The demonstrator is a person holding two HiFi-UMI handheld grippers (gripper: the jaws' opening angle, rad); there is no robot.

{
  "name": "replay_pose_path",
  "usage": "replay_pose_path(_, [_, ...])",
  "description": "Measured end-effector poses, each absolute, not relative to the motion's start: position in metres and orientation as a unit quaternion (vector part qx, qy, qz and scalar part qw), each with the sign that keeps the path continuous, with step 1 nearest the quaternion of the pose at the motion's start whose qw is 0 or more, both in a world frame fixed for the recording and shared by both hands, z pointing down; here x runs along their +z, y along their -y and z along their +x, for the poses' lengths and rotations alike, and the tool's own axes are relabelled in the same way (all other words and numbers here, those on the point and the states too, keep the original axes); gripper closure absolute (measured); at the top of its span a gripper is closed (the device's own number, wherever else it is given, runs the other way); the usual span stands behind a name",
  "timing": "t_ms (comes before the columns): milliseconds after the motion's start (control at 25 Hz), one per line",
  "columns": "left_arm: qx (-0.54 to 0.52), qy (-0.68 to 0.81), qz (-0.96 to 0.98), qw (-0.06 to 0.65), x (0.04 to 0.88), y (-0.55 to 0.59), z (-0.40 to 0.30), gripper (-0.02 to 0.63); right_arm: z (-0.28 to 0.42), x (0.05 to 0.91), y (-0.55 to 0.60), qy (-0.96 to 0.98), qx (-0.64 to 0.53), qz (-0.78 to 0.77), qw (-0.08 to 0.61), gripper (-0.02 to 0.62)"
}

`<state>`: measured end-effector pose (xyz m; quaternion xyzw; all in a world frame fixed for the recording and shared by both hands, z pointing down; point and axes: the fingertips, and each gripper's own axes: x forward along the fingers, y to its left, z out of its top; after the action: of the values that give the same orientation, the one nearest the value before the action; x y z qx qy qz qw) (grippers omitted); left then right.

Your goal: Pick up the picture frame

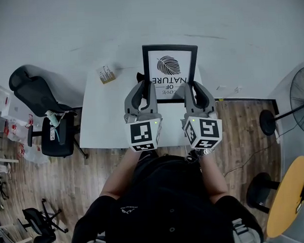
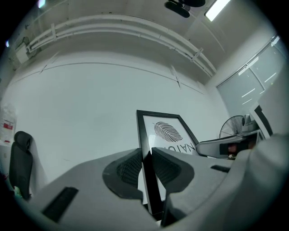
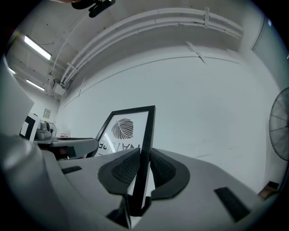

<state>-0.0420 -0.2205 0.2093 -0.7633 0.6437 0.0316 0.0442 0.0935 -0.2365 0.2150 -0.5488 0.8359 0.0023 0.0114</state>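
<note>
Gripping picture frame side rails, left gripper, right gripper

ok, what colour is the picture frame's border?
Black; the picture frame shows best in the head view.

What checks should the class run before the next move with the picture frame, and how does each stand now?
1. Left gripper shut on the picture frame's side edge: ok.
2. Right gripper shut on the opposite edge: ok.
3. Both grips at matching height: ok.
4. Frame clear of the table: cannot tell.
5. Small box apart from the frame: ok.
</note>
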Motion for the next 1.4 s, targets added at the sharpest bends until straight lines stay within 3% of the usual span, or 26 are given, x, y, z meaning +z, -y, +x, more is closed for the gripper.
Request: replay_pose_path(1400, [0.038, -0.636, -0.769, 0.039, 0.231, 0.203, -0.020, 0.531, 0.116, 0.234, 0.218, -0.838, 0.002, -0.545, 0.007, 0.526])
